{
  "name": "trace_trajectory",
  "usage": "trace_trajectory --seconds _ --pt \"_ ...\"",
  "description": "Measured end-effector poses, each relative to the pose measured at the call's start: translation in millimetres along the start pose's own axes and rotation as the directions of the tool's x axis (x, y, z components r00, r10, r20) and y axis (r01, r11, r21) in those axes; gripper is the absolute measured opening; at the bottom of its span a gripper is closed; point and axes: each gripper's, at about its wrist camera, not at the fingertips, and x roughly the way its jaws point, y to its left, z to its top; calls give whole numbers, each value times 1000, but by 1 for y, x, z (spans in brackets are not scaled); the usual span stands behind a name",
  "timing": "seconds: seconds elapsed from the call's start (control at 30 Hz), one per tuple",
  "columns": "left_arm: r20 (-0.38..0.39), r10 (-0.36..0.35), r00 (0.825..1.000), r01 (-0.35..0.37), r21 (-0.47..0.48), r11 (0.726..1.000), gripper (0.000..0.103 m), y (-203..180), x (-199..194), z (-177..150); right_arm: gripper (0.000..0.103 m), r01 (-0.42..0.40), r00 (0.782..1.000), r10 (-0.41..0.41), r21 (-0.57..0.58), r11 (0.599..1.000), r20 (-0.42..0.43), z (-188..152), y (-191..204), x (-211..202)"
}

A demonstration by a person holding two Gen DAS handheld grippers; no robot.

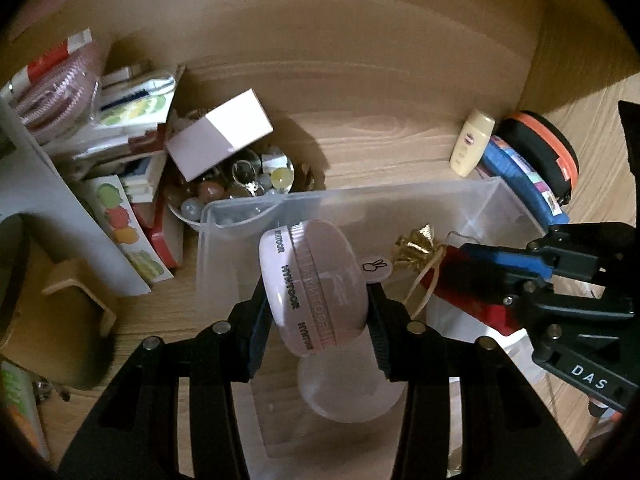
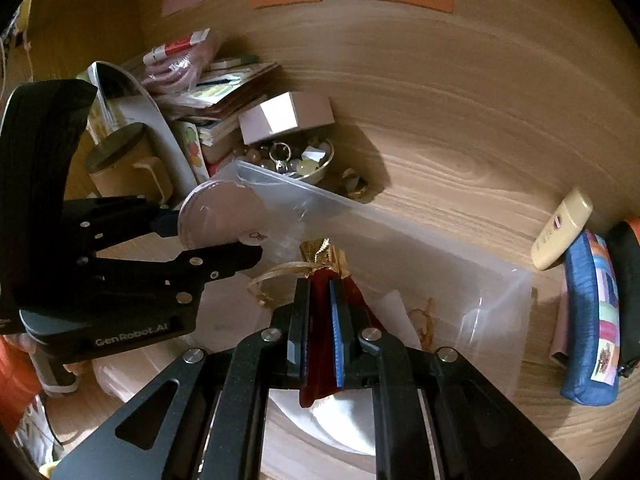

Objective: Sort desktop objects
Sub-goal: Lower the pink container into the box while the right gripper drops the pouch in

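Observation:
My left gripper point(image 1: 318, 304) is shut on a pink round case point(image 1: 312, 280) printed HYNTOOR, held on edge over the left part of a clear plastic bin point(image 1: 460, 200). My right gripper point(image 2: 320, 286) is shut on a dark red velvet pouch point(image 2: 320, 344) with a gold bow top point(image 2: 322, 252) and a gold cord, held over the same clear bin point(image 2: 420, 256). In the right wrist view the left gripper point(image 2: 216, 236) and the pink case point(image 2: 218, 212) show at the left. In the left wrist view the right gripper point(image 1: 472, 258) comes in from the right.
Behind the bin stand a bowl of beads and rings point(image 1: 240, 188), a white box point(image 1: 220, 136) and a pile of booklets point(image 1: 132, 120). A cream tube point(image 1: 472, 142), a blue pouch point(image 1: 524, 180) and a black-orange case point(image 1: 548, 140) lie right. A beige mug point(image 2: 124, 164) is at the left.

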Motion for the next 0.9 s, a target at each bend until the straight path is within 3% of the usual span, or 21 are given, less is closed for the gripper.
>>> trace_trajectory --seconds 0.1,0.53,0.67,0.9 --pt "-8 1 1000 -1 2 1000 44 -1 2 1 8 62 998 -63 -28 998 -30 2 3 6" --pt "-45 39 998 -37 40 999 44 -7 7 3 13 32 995 -37 -47 998 -92 1 10 13" --pt "-70 21 997 -19 26 999 44 -9 10 6 42 71 993 -74 -34 997 -94 0 8 10" --pt "-43 31 999 -29 44 999 50 -16 -7 6 47 97 994 -96 7 995 -52 -2 -1 -16"
